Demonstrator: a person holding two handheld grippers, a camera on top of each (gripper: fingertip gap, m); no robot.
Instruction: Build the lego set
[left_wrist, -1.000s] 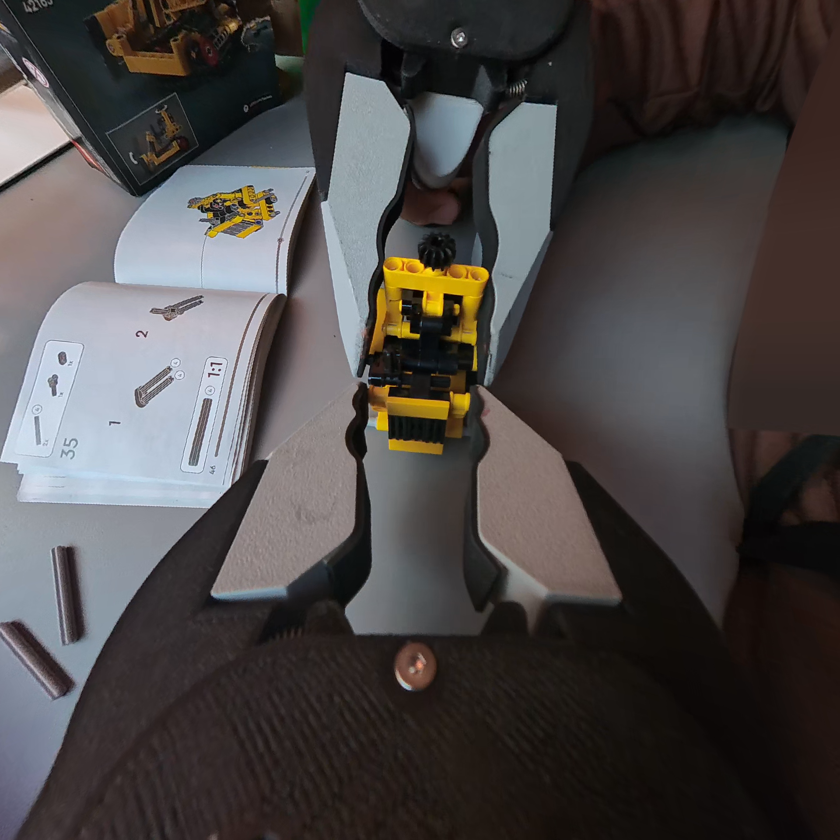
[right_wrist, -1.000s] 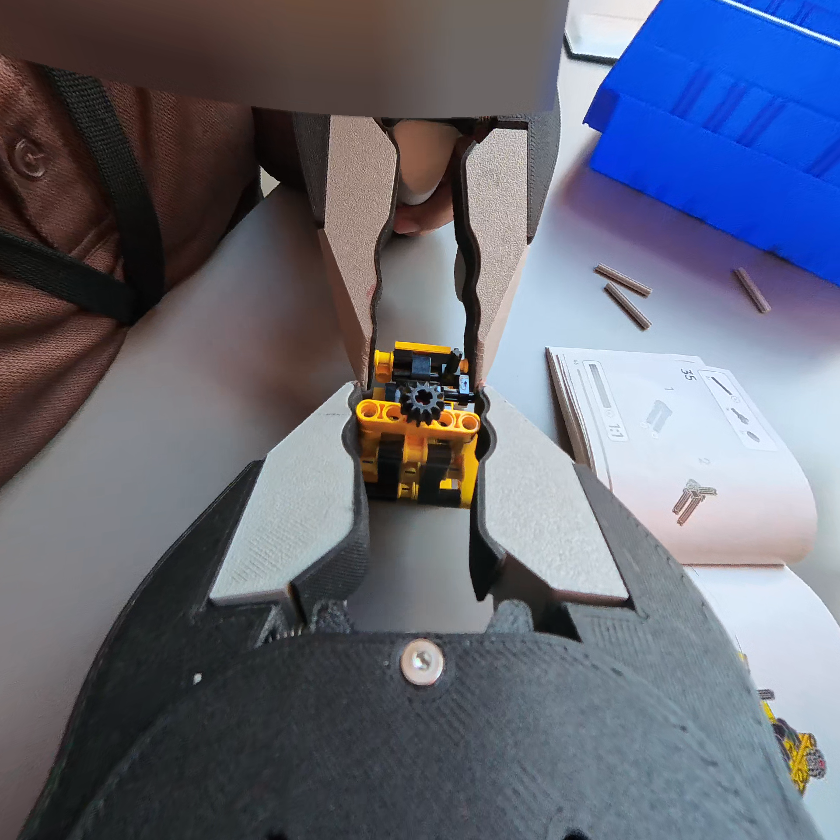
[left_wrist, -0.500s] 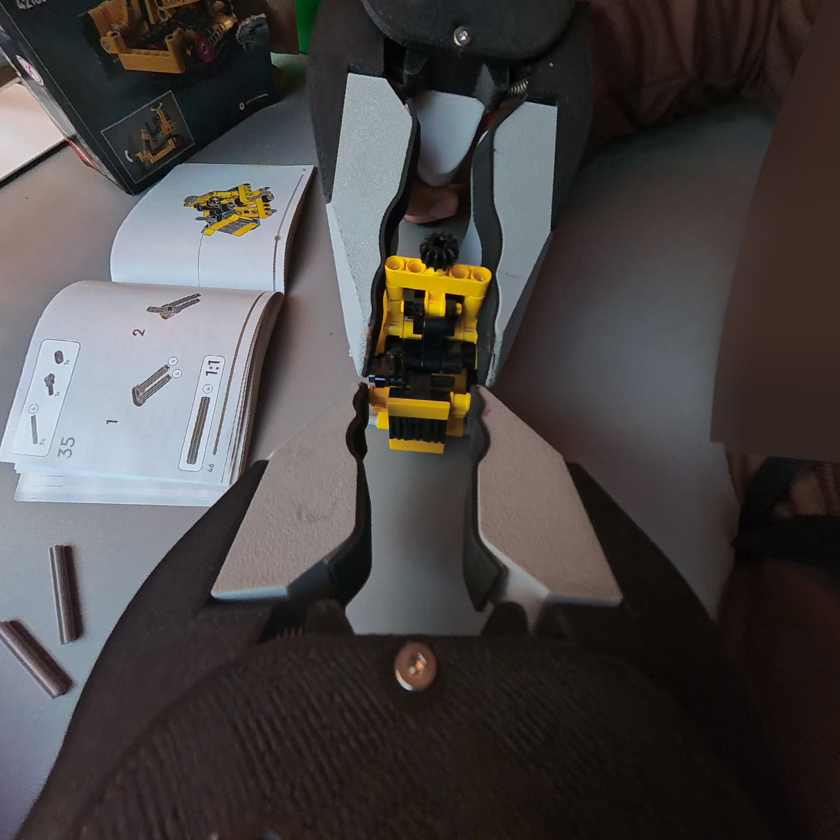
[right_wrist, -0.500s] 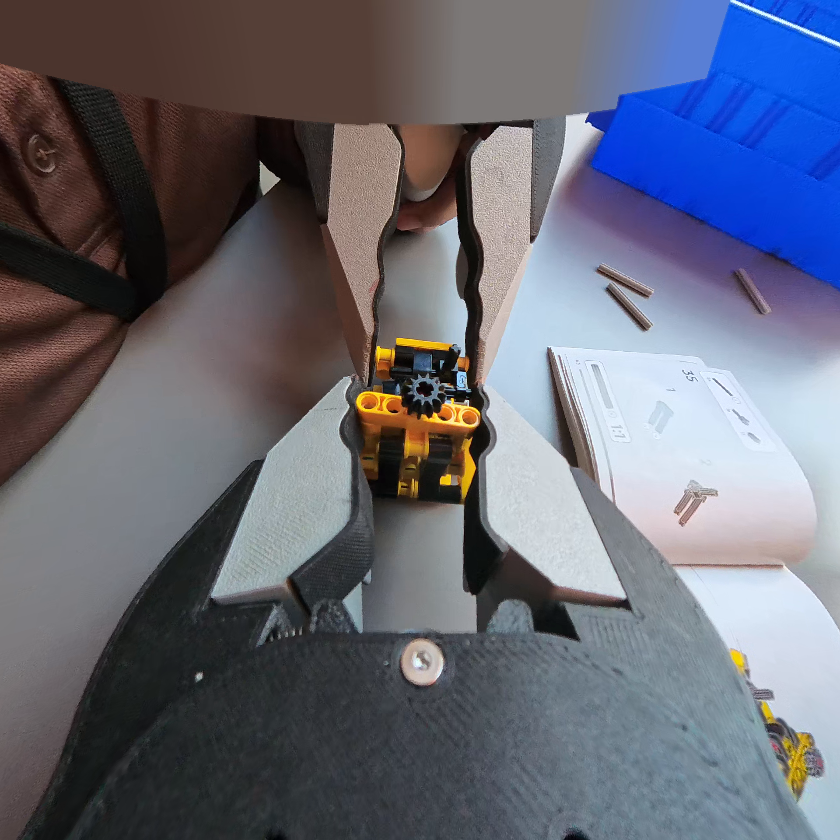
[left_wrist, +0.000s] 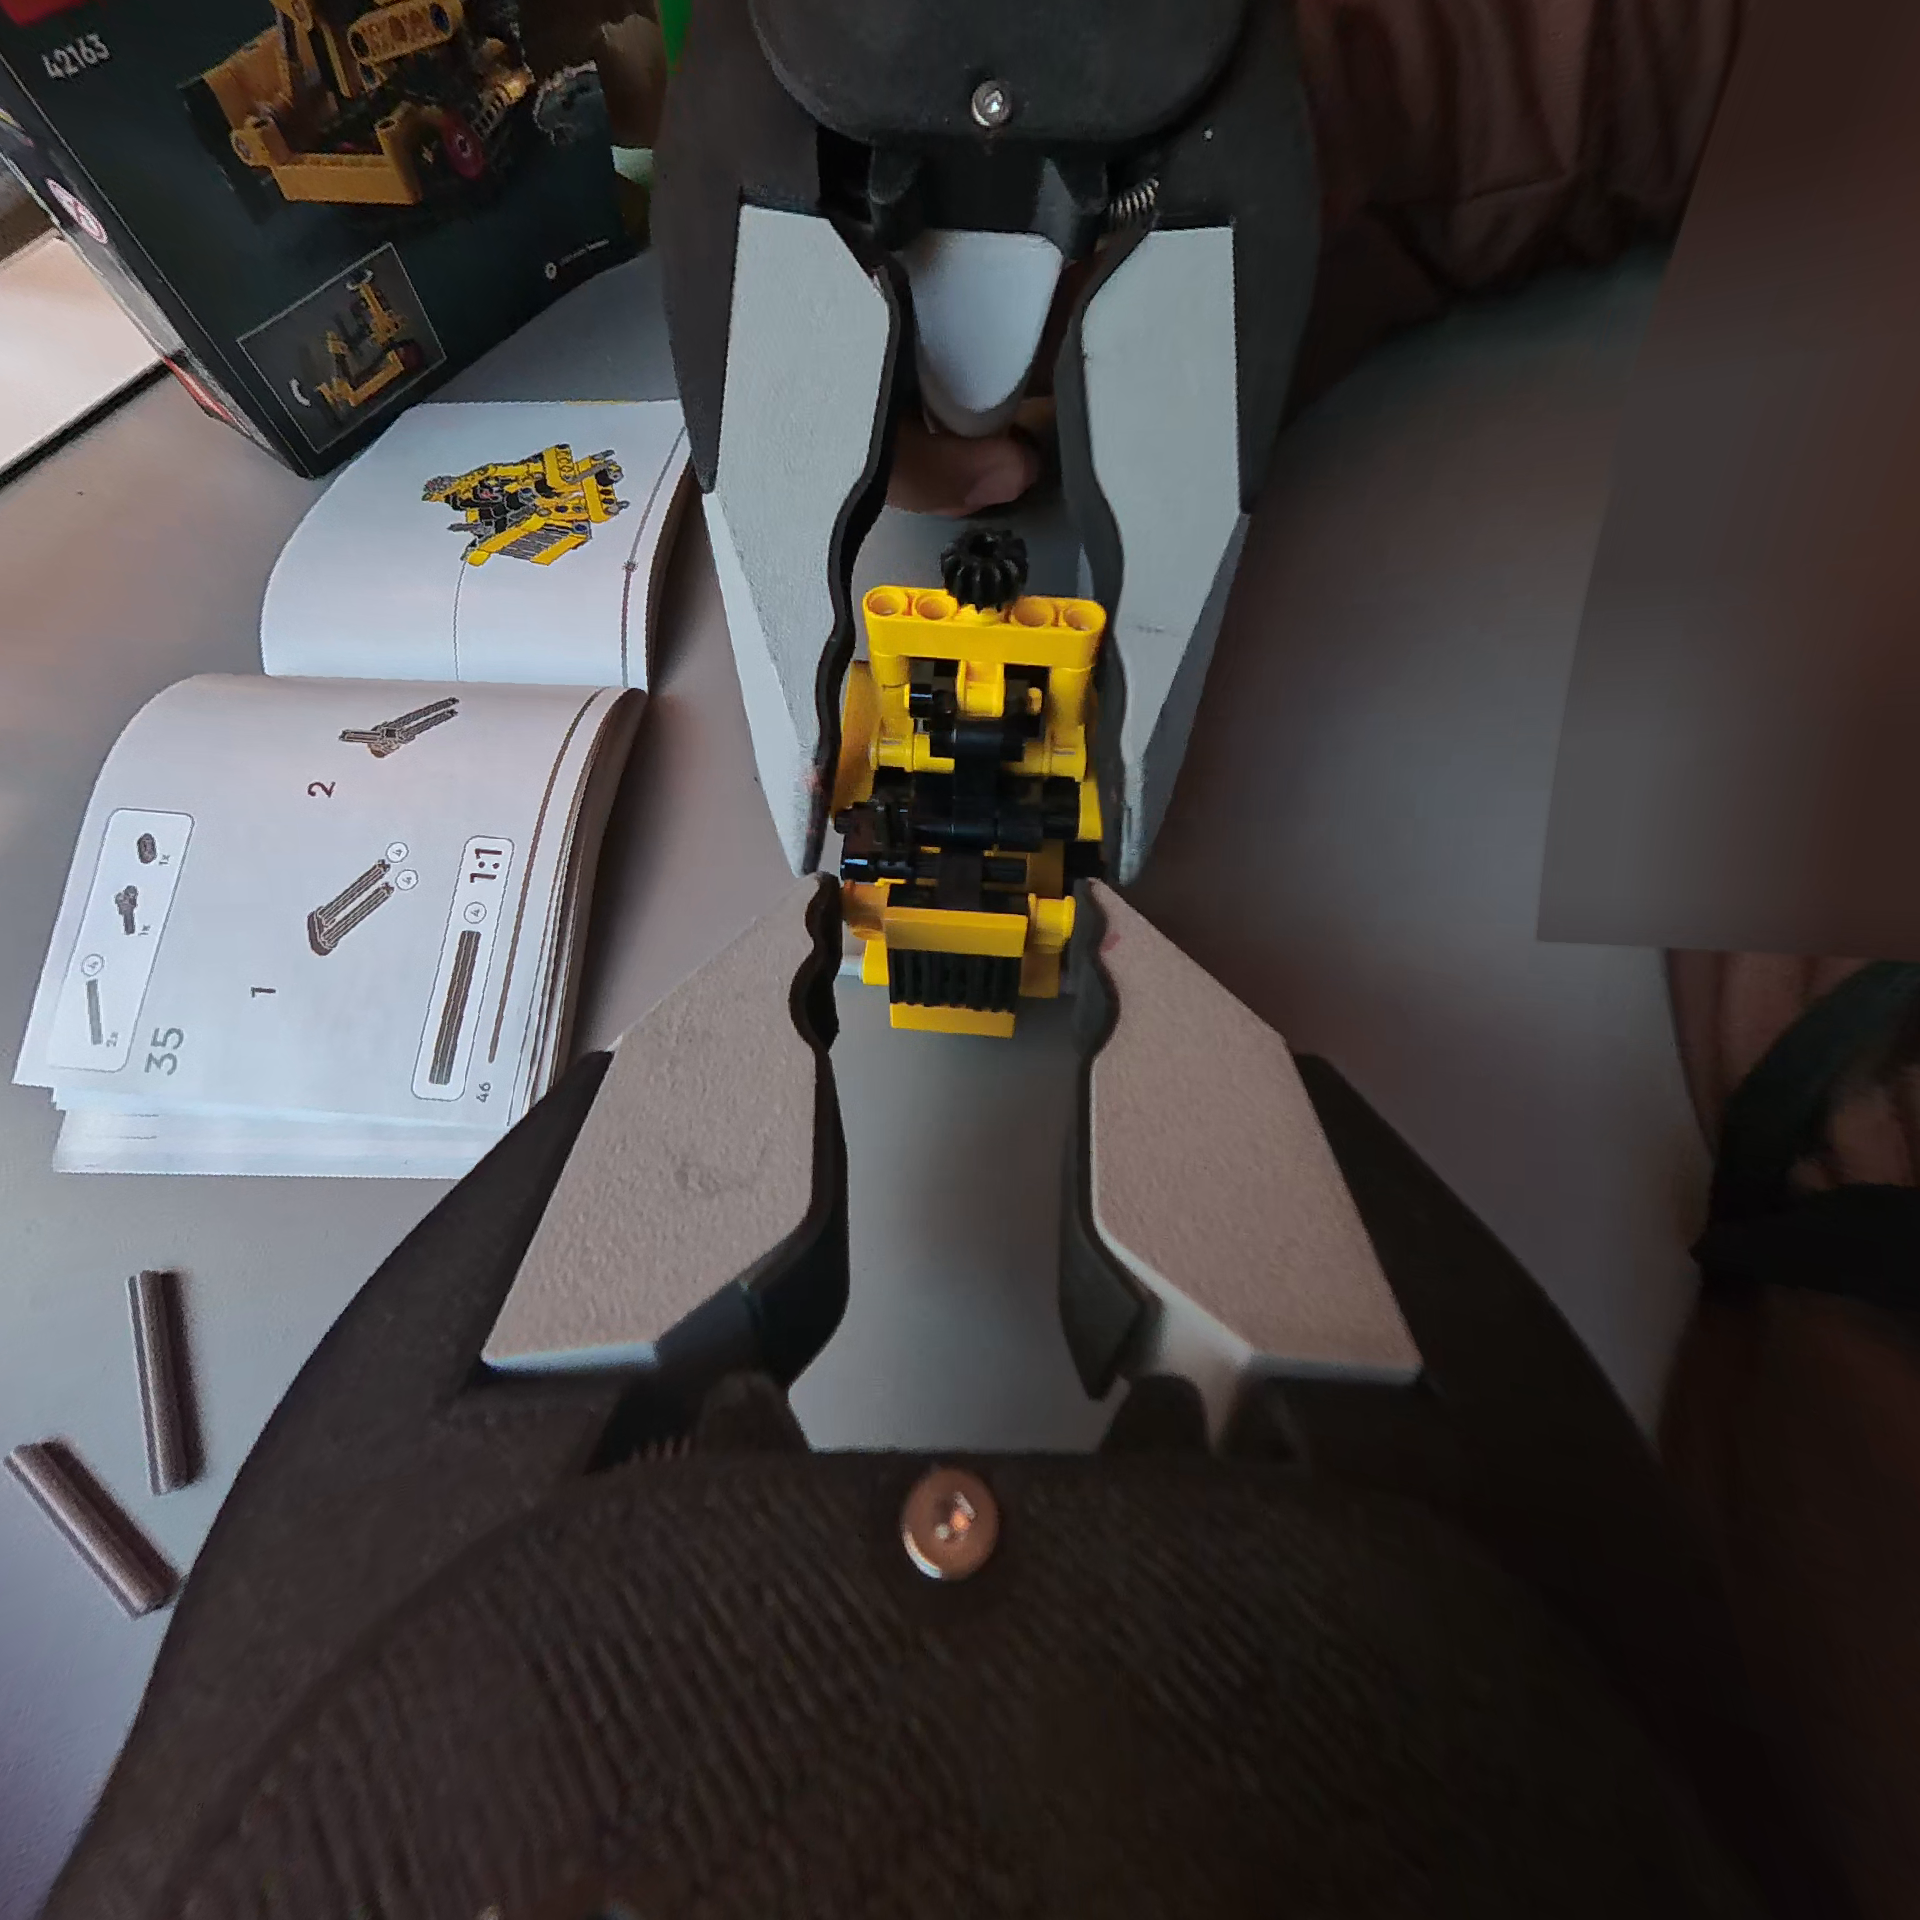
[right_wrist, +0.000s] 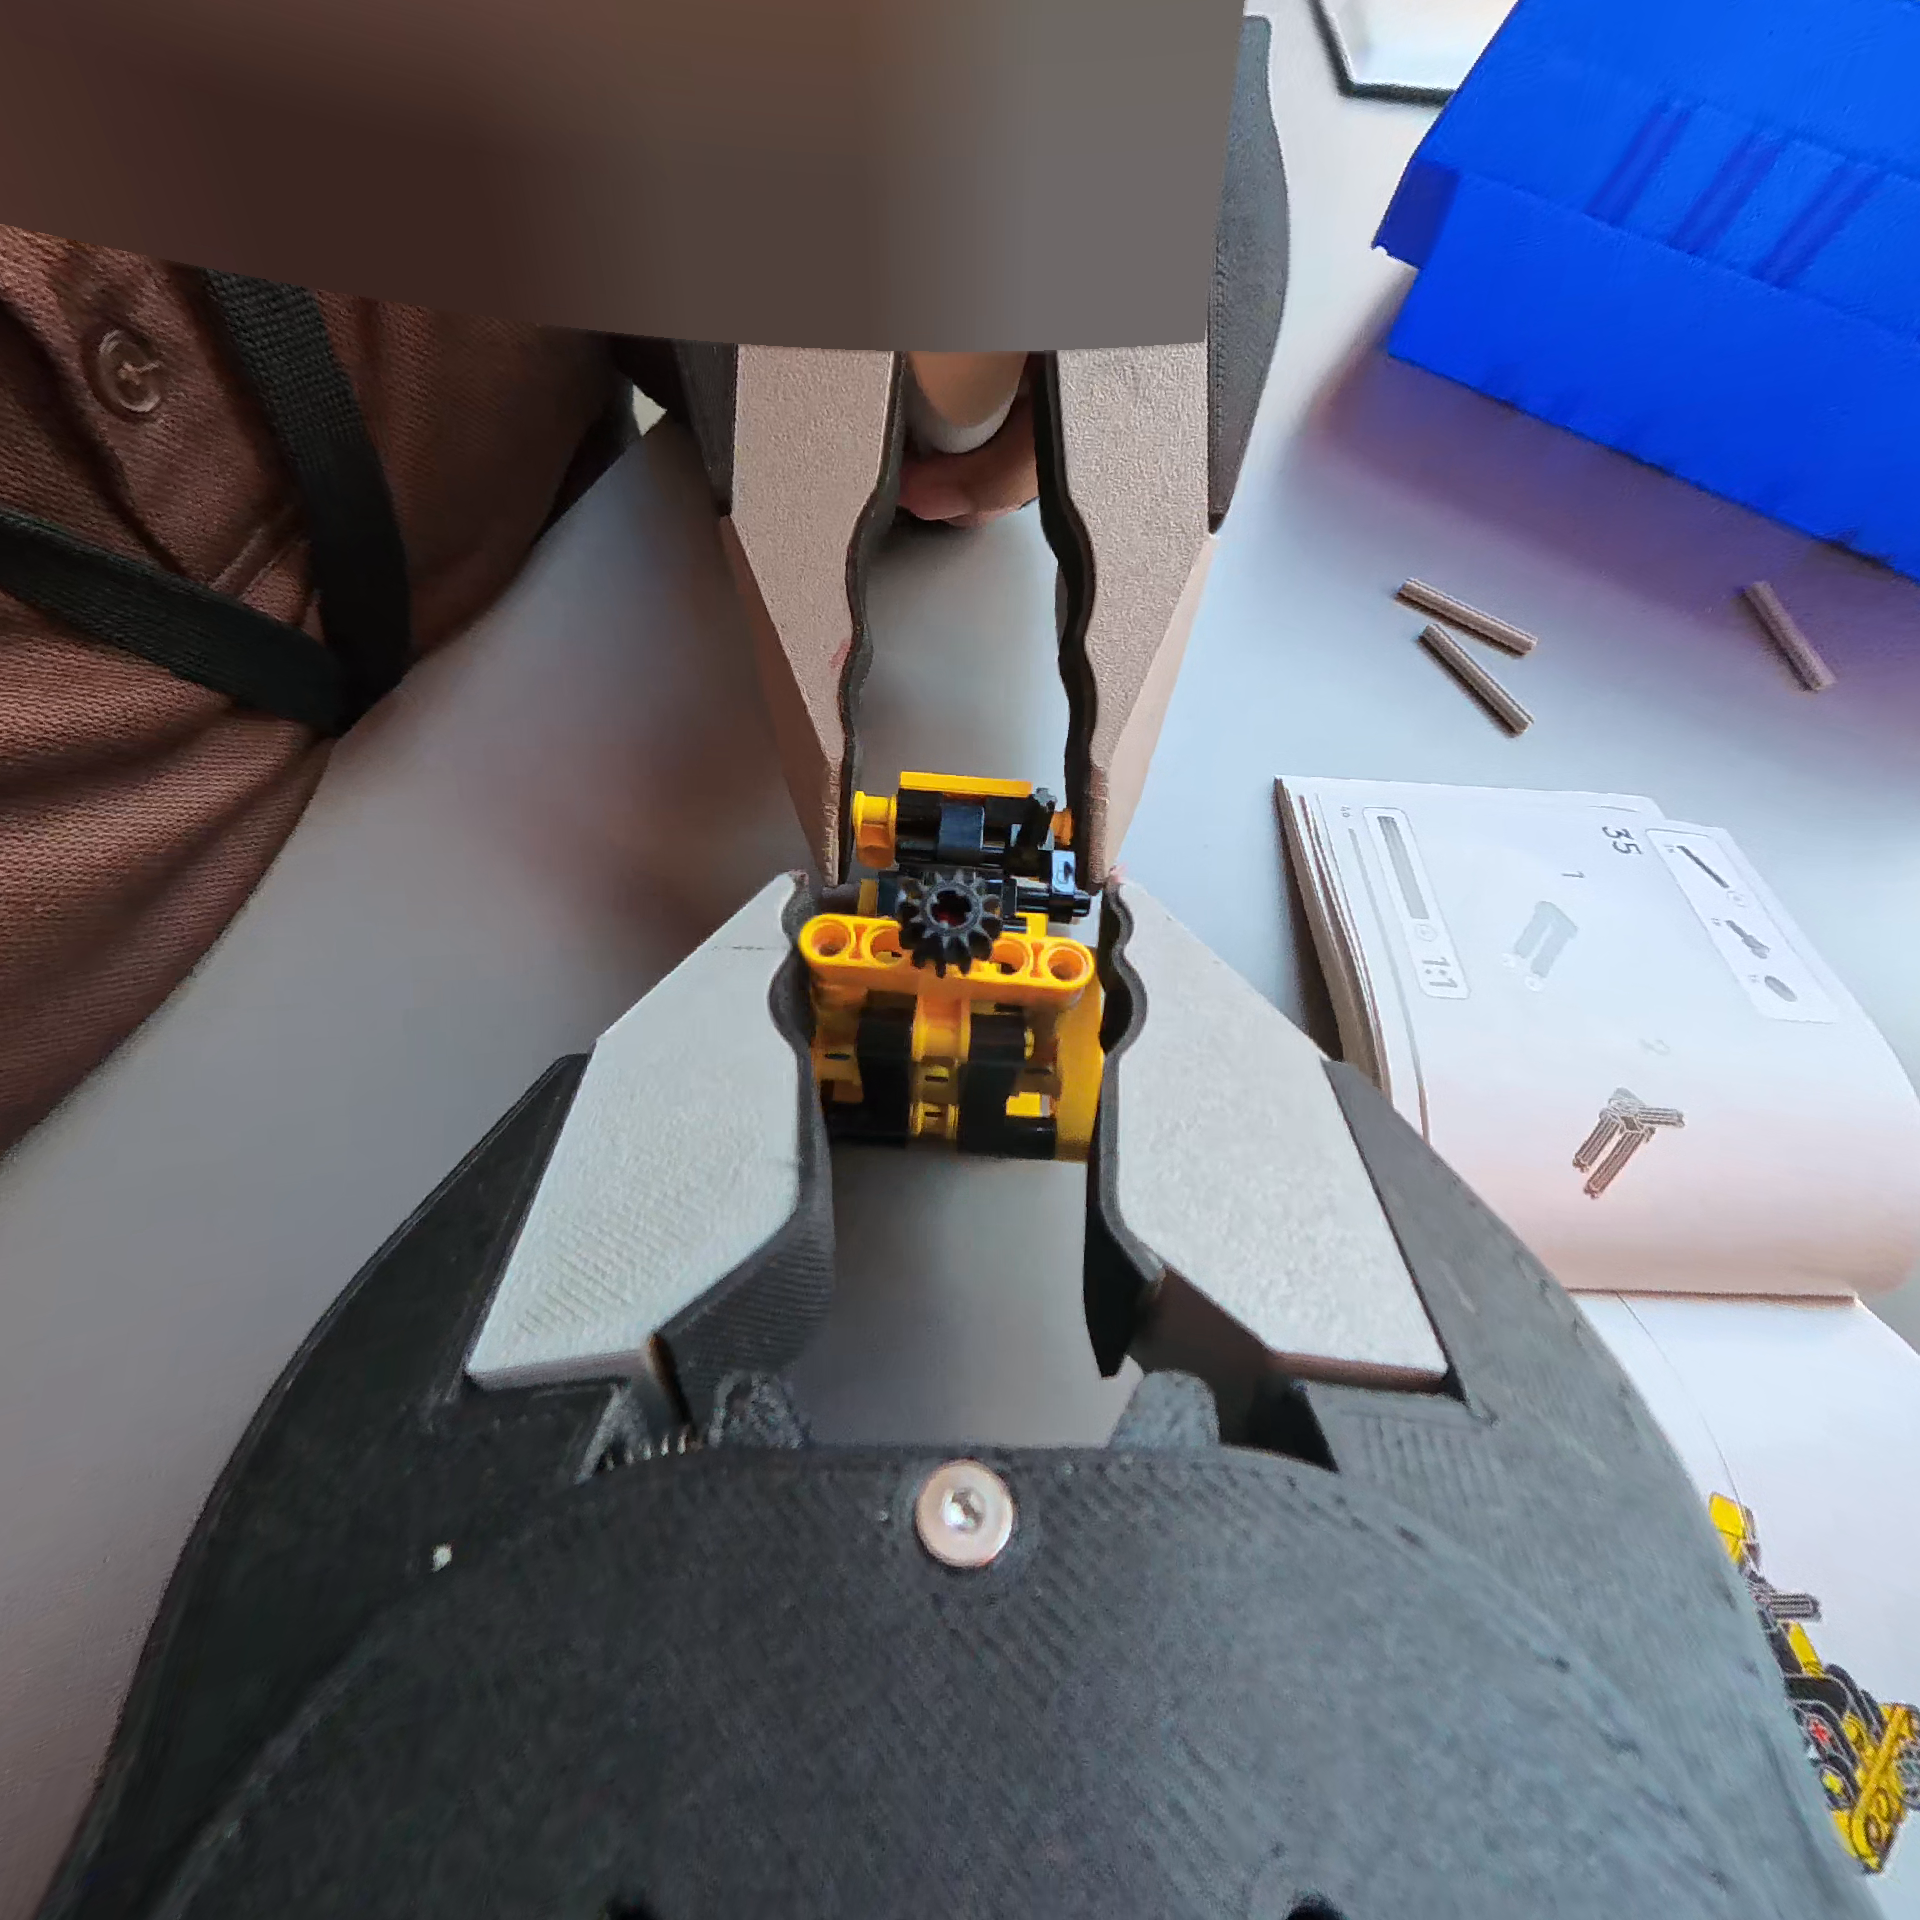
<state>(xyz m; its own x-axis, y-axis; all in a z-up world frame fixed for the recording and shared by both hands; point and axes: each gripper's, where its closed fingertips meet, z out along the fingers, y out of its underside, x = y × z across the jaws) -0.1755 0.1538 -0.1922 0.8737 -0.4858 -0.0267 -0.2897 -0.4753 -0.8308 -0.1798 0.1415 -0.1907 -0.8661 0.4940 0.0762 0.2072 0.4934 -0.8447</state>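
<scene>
A small yellow-and-black brick-built vehicle assembly (left_wrist: 966, 821), topped at one end by a black toothed gear (right_wrist: 948, 918) on a yellow holed beam, is held just above the grey desk (left_wrist: 1382, 790) between two tools that meet nose to nose. The left tool (left_wrist: 961, 951) is closed narrowly on the end with the black ribbed grille, while the right tool (right_wrist: 951, 997) pinches the flanks of the gear end, so both are holding the same assembly. Beside them lies the open white instruction booklet (left_wrist: 312, 914) showing a step with long rods, and several dark brown ribbed axle rods (left_wrist: 161, 1382) lie loose on the desk near a blue plastic parts bin (right_wrist: 1683, 270) and the dark product box (left_wrist: 322, 197). This looks like a regrip or inspection pause between steps. The next move probably calls for one tool to let go, fetch an axle rod, and line it up squarely with a hole while the other tool keeps the assembly steady.
</scene>
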